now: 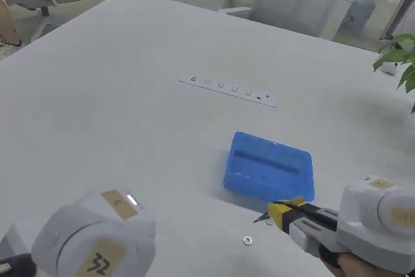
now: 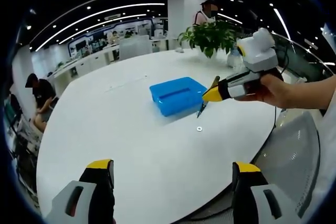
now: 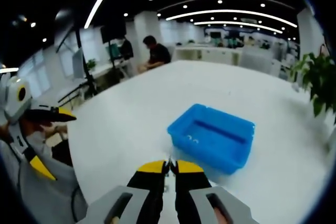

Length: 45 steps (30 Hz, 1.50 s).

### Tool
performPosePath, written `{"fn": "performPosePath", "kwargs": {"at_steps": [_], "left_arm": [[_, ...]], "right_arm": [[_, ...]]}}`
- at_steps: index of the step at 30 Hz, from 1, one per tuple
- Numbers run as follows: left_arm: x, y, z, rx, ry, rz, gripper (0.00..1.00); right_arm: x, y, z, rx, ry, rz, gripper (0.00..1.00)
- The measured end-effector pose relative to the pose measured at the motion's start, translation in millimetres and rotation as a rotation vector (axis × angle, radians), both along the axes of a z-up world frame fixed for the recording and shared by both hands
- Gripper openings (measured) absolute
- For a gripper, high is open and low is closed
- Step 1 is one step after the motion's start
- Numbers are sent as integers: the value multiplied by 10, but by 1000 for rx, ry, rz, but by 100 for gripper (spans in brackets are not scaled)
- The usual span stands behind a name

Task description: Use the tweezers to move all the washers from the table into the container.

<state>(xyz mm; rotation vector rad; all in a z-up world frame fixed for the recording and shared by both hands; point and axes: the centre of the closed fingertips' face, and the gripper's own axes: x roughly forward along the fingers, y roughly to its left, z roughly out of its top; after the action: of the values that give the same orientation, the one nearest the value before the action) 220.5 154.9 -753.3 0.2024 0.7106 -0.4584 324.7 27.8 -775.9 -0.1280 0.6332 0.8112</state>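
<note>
Your right tongs (image 3: 169, 167) are closed on the tweezers (image 2: 202, 109). The tweezers' tips point down at the tabletop (image 1: 117, 108), just on the near side of the blue container (image 1: 269, 168). I cannot tell whether the tips touch the surface. One washer (image 1: 247, 240) lies loose on the tabletop, close to the tweezer tips but apart from them, nearer to you than the container. Inside the container, a few pale specks (image 3: 191, 139) sit toward one end, too small to name. Your left tongs (image 2: 173, 166) stand wide open with nothing between them, well to the left of the container. A socket strip (image 1: 227, 89) lies beyond the container.
</note>
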Motion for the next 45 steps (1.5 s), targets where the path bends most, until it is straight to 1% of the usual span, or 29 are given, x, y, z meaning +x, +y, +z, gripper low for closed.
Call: {"fn": "performPosePath", "kwargs": {"at_steps": [2, 9, 12, 19, 21, 24, 26, 28, 31, 34, 36, 42, 45], "left_arm": [[0, -4, -1, 1, 1, -2, 95], [-4, -11, -16, 6, 6, -7, 95], [-1, -8, -15, 3, 6, -4, 95], [0, -12, -29, 4, 10, -6, 95], [-2, -15, -32, 5, 11, -8, 95], [-2, -15, -35, 4, 12, -8, 95], [-1, -15, -41, 3, 13, -7, 95], [-4, -18, -48, 4, 15, -9, 95], [-11, -26, -52, 5, 16, -12, 95], [-9, -28, -47, 3, 14, -13, 95], [-8, -26, -42, 4, 12, -13, 95], [-9, -19, -35, 7, 8, -15, 95], [-6, -17, -26, 4, 5, -13, 95]], "right_arm": [[-22, -1, -50, -13, 7, 4, 3], [-84, 30, -173, -32, 31, 18, 3], [-92, 21, -200, -46, 31, 25, 3], [-73, 17, -260, -55, 41, 27, 3], [-79, 16, -278, -69, 37, 33, 3], [-90, 20, -275, -71, 36, 34, 3], [-95, 11, -277, -94, 27, 44, 2], [-112, 24, -281, -104, 27, 60, 2], [-126, 37, -285, -133, 6, 82, 2], [-119, 37, -287, -134, 7, 81, 1], [-101, 36, -285, -121, 22, 67, 1], [-80, 20, -288, -121, 40, 52, 1], [-66, 15, -282, -113, 53, 47, 0]]}}
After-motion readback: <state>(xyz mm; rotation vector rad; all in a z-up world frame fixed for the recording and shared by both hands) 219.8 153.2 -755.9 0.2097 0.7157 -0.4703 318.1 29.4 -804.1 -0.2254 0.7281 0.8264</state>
